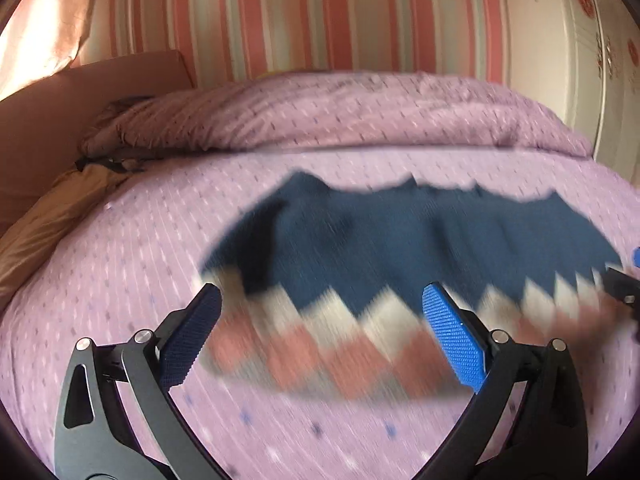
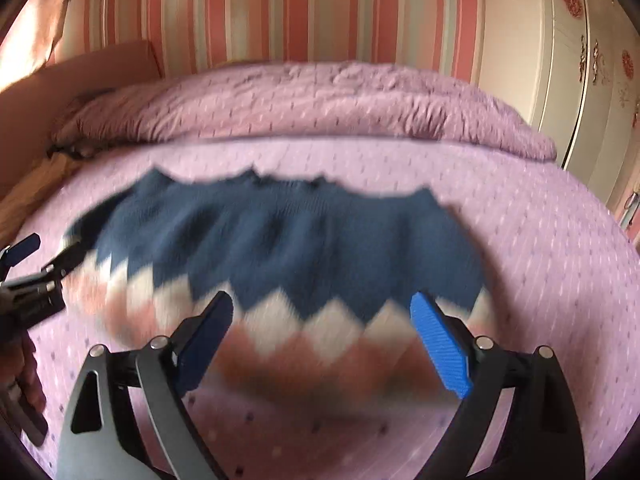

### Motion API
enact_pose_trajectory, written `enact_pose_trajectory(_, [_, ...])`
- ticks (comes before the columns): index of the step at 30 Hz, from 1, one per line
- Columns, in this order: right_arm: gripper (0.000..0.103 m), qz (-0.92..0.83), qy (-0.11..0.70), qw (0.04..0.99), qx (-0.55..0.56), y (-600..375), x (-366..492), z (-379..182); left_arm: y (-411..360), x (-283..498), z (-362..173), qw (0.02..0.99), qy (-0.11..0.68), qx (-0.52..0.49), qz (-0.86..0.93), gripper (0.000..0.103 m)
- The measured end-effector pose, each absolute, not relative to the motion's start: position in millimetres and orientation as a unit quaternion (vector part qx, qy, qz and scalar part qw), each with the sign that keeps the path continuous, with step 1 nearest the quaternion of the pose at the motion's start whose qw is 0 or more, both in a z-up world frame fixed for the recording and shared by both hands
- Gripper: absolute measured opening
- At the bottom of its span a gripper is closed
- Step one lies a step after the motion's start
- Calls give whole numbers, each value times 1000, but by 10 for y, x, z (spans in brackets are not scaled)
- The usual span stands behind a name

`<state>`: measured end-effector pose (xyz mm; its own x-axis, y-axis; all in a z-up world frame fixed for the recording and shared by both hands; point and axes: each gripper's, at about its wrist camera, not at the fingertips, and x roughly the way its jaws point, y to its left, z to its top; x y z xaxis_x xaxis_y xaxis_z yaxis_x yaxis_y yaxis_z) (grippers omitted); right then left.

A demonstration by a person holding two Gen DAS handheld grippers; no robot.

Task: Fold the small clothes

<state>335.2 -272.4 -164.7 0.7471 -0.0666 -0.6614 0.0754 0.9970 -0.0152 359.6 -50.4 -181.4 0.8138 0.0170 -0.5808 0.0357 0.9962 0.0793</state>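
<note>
A small knitted sweater [image 1: 400, 248] [image 2: 280, 248], navy with white and pink zigzag bands along its near edge, lies spread flat on the purple bedspread [image 1: 120, 280] [image 2: 540, 260]; both views are motion-blurred. My left gripper [image 1: 320, 312] hovers open over the sweater's near left part, nothing between its blue pads. My right gripper [image 2: 322, 320] stands open over the near right part, jaws wide, holding nothing. In the right wrist view the left gripper [image 2: 44, 256] shows at the left edge; in the left wrist view a piece of the right gripper [image 1: 622, 284] shows at the right edge.
A rolled purple quilt [image 1: 320, 120] [image 2: 300, 108] lies across the bed's far side. A tan pillow [image 1: 52, 220] sits at the left by the brown headboard [image 1: 60, 112]. A striped wall [image 1: 320, 12] is behind, a white wardrobe [image 2: 560, 60] to the right. A hand [image 2: 28, 372] shows lower left.
</note>
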Motion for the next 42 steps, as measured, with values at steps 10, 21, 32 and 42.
enact_pose_trajectory(10, [97,-45,458,888,-1,-2632,3460,-2301,-630,3756,-2467,905,424,18,-1,100])
enact_pose_trajectory(21, [101,-34,446,894,29,-2691,3436,-2253,-621,3670,-2239,926,376,34,-25,99])
enact_pose_trajectory(32, [101,-43,410,910,31,-2942,3345,-2082,-445,4069,-2475,903,424,54,-40,100])
enact_pose_trajectory(42, [102,6,463,886,-21,-2320,3664,-2437,-176,4014,-2374,911,409,51,-6,100])
